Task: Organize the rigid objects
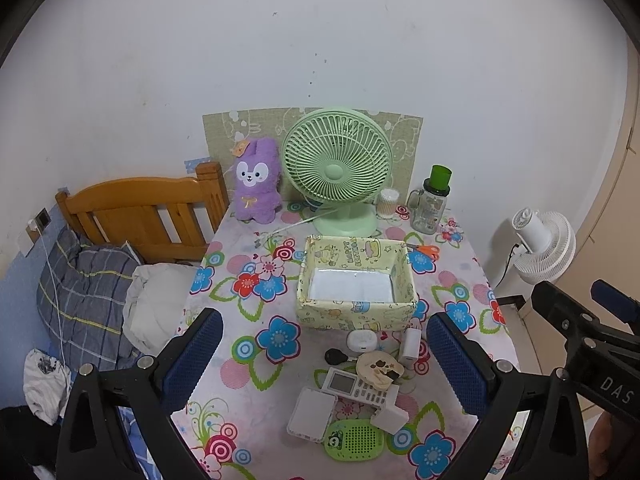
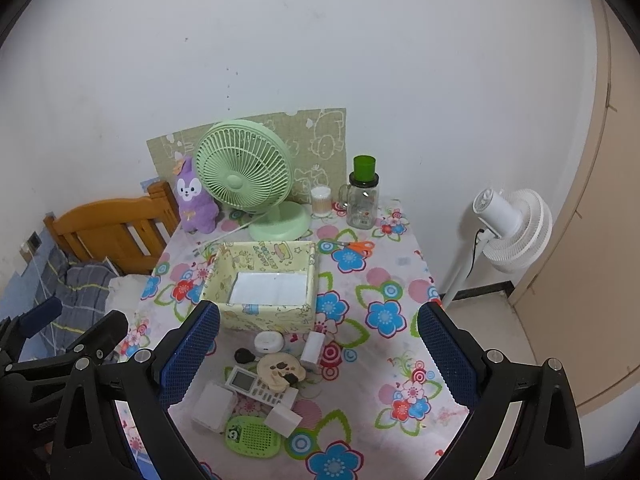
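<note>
Both the left gripper [image 1: 324, 364] and right gripper [image 2: 318, 356] hovered with jaws wide apart, holding nothing. The remote control [image 1: 357, 387], white boxes and green perforated case [image 1: 354, 440] lay clustered on the floral tablecloth [image 1: 240, 320], just before the empty yellow storage box [image 1: 356, 312].

Home bedroom: wooden bed headboard [image 1: 140, 212] with plaid bedding [image 1: 84, 300] left of the fingers, floral-cloth desk [image 1: 248, 360] ahead carrying a purple plush bunny [image 1: 256, 180] and green fan [image 1: 336, 160]; white standing fan [image 2: 508, 228] on the floor to the right.
</note>
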Available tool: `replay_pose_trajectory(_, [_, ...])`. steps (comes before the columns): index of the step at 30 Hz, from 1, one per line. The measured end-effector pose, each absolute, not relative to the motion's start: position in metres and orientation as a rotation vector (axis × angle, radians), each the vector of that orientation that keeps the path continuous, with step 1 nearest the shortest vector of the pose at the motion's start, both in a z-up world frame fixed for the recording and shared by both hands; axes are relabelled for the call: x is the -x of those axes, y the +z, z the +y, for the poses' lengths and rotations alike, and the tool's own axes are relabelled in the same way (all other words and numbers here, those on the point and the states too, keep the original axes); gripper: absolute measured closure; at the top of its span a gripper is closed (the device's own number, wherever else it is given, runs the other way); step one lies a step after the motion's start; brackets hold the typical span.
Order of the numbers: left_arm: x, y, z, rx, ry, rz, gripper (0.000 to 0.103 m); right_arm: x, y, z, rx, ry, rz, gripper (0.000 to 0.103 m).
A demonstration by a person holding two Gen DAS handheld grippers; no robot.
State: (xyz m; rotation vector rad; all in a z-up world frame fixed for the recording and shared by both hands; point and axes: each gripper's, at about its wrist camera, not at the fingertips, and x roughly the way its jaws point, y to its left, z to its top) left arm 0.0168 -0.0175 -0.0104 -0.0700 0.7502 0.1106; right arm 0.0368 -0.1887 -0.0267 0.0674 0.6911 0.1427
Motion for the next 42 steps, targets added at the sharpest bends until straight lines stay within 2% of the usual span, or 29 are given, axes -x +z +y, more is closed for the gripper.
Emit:
replay_pose_trajectory(24, [-0.043, -0.029, -0.009, 0.104, 0.077, 0.817, 0.000, -0.063, -0.042, -0.179, -0.059, 0.134, 0.752, 0.002])
replay_pose_trajectory(42, [-0.059, -0.083, -0.004, 0.071, 0.047, 0.887, 0.000, -0.088, -0.100, -0.166, -0.031, 0.156, 0.869, 0.002])
